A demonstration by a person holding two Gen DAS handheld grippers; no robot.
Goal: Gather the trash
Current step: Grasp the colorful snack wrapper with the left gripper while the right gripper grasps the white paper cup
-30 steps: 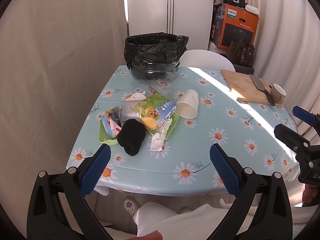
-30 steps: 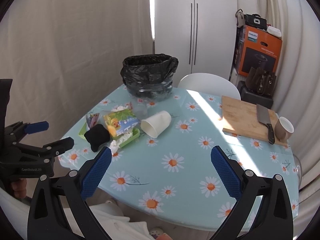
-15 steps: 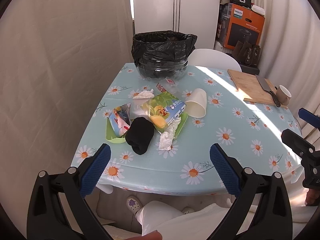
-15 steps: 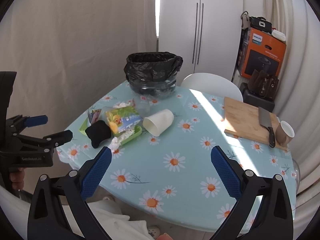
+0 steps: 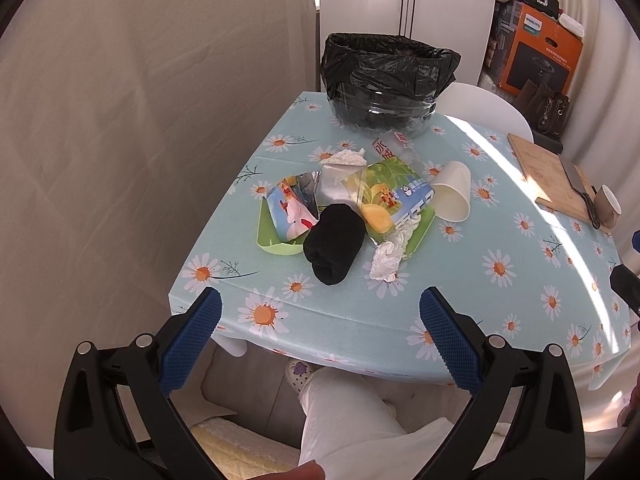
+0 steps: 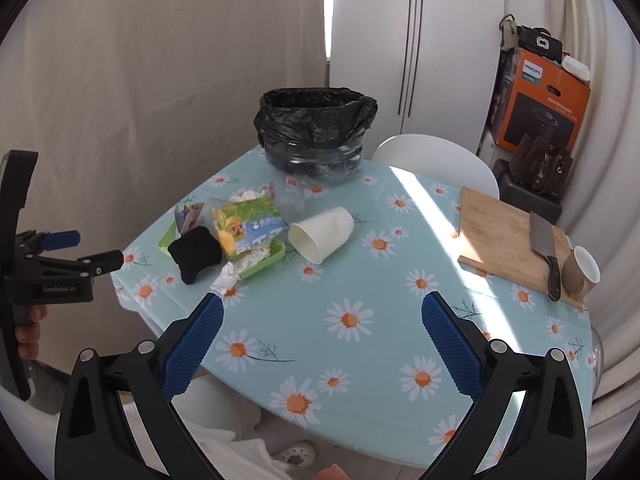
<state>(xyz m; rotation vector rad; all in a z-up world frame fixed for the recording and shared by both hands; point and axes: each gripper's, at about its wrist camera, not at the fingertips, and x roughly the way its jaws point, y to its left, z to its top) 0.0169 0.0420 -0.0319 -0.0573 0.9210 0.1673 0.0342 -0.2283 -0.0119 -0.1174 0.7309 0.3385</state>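
Near the table's (image 5: 352,320) left edge we see the trash heaped on a green tray (image 5: 276,246): a black sock (image 5: 334,242), a snack bag (image 5: 390,196), a foil wrapper (image 5: 290,208) and crumpled tissues (image 5: 386,260). We read the sock's long axis as running from the heap toward the near edge, one end overhanging the tray. A paper cup (image 6: 320,236) lies on its side just right of the tray; in the right wrist view its mouth points toward the near edge. Beside the far edge stands the bin (image 5: 384,80), lined with a black bag. At the right edge a board (image 6: 508,236) carries a cleaver (image 6: 544,248), blade toward the far side, with a mug (image 6: 582,276) touching its handle. We hold the left gripper (image 5: 320,316) over the near edge and the right gripper (image 6: 320,320) above bare cloth; both have jaws spread wide and hold nothing. A clear wrapper between bin and tray is hard to make out, and the tray's middle is hidden under the heap.
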